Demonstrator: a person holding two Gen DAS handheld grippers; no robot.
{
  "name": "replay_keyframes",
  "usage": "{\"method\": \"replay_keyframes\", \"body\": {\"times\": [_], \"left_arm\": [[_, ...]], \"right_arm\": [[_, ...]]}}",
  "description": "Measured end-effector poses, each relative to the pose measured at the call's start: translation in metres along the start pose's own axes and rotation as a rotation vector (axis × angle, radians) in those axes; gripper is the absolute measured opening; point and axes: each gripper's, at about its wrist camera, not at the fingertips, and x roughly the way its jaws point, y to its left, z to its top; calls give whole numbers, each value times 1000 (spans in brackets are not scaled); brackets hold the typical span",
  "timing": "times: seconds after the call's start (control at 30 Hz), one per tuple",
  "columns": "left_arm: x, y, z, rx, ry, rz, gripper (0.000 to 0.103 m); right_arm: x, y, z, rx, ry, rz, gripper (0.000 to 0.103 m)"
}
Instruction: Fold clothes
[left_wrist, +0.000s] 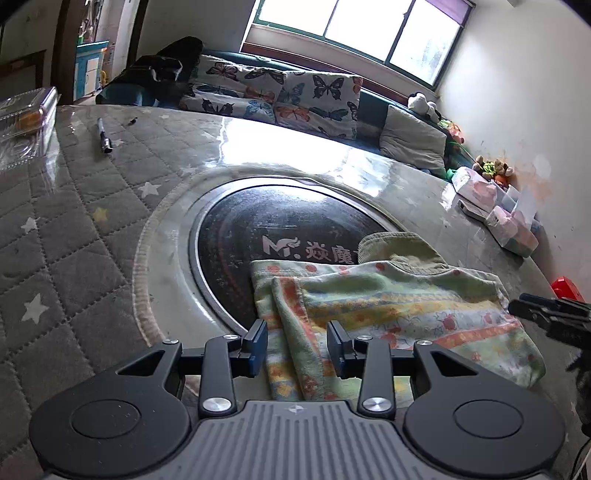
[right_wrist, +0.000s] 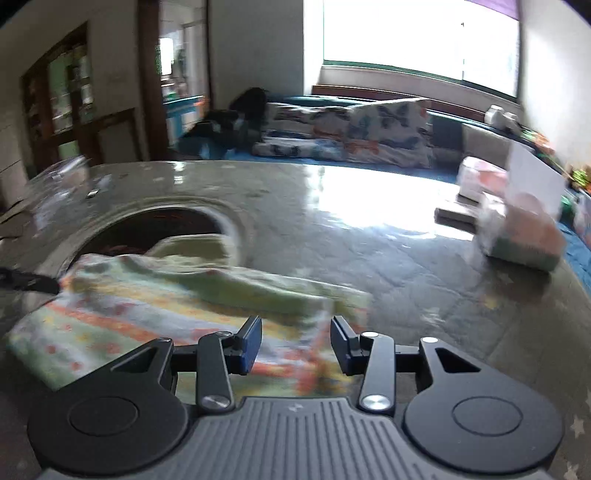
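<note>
while jaws gape, garment overlaps burner.

My right wrist view is smeared with motion blur. The garment there shows no readable pattern, and its near edge hides behind my gripper.

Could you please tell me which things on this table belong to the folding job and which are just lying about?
Part of the job:
- folded patterned garment
- left gripper, jaws apart over the garment's edge
- right gripper, jaws apart

Just lying about:
- pen
- clear plastic box
- tissue packs
- red object
- butterfly cushions
</note>
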Motion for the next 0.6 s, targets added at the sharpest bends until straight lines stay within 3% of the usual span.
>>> {"method": "replay_keyframes", "body": {"times": [0.37,0.6], "left_arm": [[-20,19,-2,-66,-17,21,38],[-25,30,-5,-114,-7,14,38]], "right_arm": [[-20,113,1,-311,3,275,41],[-17,177,-1,-481,23,386,40]]}}
